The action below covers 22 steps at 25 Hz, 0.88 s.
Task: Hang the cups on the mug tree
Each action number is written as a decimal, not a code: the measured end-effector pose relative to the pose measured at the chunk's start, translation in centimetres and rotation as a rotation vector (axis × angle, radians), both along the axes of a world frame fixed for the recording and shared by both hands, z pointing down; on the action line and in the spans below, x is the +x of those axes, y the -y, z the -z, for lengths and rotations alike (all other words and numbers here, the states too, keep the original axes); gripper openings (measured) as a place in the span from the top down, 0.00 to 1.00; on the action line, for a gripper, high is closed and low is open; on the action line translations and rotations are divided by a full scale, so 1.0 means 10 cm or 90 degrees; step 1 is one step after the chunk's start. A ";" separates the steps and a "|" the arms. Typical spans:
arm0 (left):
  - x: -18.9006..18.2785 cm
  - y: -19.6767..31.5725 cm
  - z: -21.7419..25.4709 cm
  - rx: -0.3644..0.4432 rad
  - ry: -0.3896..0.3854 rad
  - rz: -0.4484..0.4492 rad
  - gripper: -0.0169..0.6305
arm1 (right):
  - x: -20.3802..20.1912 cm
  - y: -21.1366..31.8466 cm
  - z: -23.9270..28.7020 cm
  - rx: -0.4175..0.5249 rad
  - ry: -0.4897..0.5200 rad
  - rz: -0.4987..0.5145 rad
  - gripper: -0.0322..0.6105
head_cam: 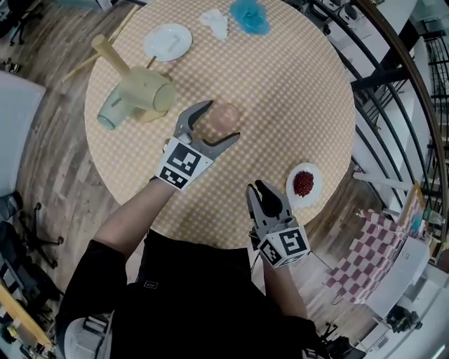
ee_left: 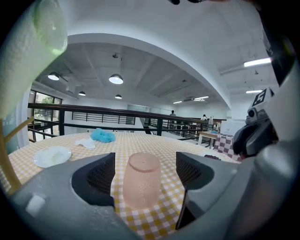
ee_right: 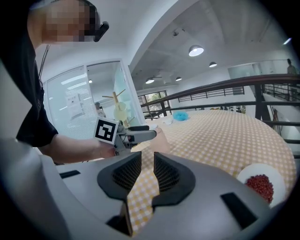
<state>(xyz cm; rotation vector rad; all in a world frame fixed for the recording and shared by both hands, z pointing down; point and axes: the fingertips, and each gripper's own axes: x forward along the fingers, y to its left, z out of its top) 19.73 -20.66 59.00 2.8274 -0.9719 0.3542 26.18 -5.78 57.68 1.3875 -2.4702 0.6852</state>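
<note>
As only the left gripper view shows, the pink cup (ee_left: 141,180) stands inverted.

Table (head_cam: 295,105): yellow-and-white check cloth. Pink cup (head_cam: 223,117), centre: translucent pale pink. Green cup (head_cam: 133,98), 10 o'clock: pale green, on a light tan mug tree (head_cam: 109,52). Plate (head_cam: 168,41), 11 o'clock: white. Crumpled items, 12 o'clock: blue wad (head_cam: 250,15), white tissue (head_cam: 215,22). Dish (head_cam: 313,170), 4 o'clock: white, dark red contents. Left gripper (head_cam: 223,119) and right gripper (head_cam: 257,188): grey, black pads, black-and-white square markers.
</note>
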 end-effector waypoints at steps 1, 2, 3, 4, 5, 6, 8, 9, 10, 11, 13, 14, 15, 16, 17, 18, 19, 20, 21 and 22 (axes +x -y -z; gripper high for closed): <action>0.02 0.03 -0.05 0.002 0.000 -0.006 0.37 | -0.02 0.02 -0.03 0.001 0.003 0.004 0.81; 0.04 0.05 -0.09 0.003 0.001 -0.012 0.37 | -0.03 0.04 -0.05 0.003 0.007 0.005 0.81; 0.06 0.08 -0.13 0.005 0.002 -0.017 0.37 | -0.03 0.06 -0.06 0.005 0.010 0.005 0.81; 0.08 0.10 -0.17 0.005 0.003 -0.020 0.37 | -0.03 0.07 -0.08 0.007 0.014 0.003 0.81; 0.09 0.11 -0.22 0.005 0.004 -0.023 0.37 | -0.03 0.08 -0.09 0.010 0.016 0.000 0.81; 0.10 0.12 -0.26 0.005 0.005 -0.024 0.37 | -0.02 0.09 -0.11 0.011 0.018 -0.004 0.81; 0.11 0.14 -0.33 0.006 0.005 -0.028 0.37 | 0.01 0.09 -0.16 0.013 0.016 -0.012 0.81; 0.12 0.15 -0.36 0.007 0.006 -0.029 0.37 | 0.03 0.09 -0.19 0.012 0.013 -0.016 0.81; 0.14 0.16 -0.38 0.010 0.006 -0.029 0.37 | 0.05 0.09 -0.22 0.013 0.012 -0.020 0.81; 0.15 0.17 -0.39 0.012 0.006 -0.029 0.37 | 0.06 0.08 -0.25 0.014 0.011 -0.022 0.81; 0.18 0.19 -0.42 0.014 0.005 -0.028 0.37 | 0.10 0.07 -0.29 0.015 0.010 -0.030 0.81; 0.20 0.20 -0.44 0.012 0.003 -0.026 0.37 | 0.11 0.05 -0.29 0.015 0.010 -0.034 0.81; 0.21 0.21 -0.45 0.009 0.001 -0.025 0.38 | 0.12 0.04 -0.29 0.015 0.010 -0.037 0.81; 0.21 0.23 -0.47 0.007 0.000 -0.023 0.42 | 0.12 0.02 -0.28 0.016 0.013 -0.038 0.81; 0.22 0.24 -0.47 0.006 0.001 -0.023 0.43 | 0.13 0.01 -0.27 0.016 0.018 -0.040 0.81; 0.22 0.24 -0.47 0.006 0.005 -0.024 0.44 | 0.14 -0.01 -0.25 0.015 0.026 -0.042 0.81; 0.22 0.23 -0.46 0.006 0.009 -0.025 0.44 | 0.15 -0.02 -0.22 0.012 0.033 -0.046 0.81; 0.22 0.21 -0.45 0.007 0.012 -0.026 0.44 | 0.16 -0.05 -0.20 0.007 0.037 -0.051 0.82; 0.21 0.18 -0.42 0.009 0.013 -0.026 0.44 | 0.18 -0.08 -0.16 0.002 0.037 -0.054 0.82; 0.21 0.15 -0.37 0.011 0.013 -0.025 0.44 | 0.19 -0.12 -0.12 -0.001 0.035 -0.055 0.82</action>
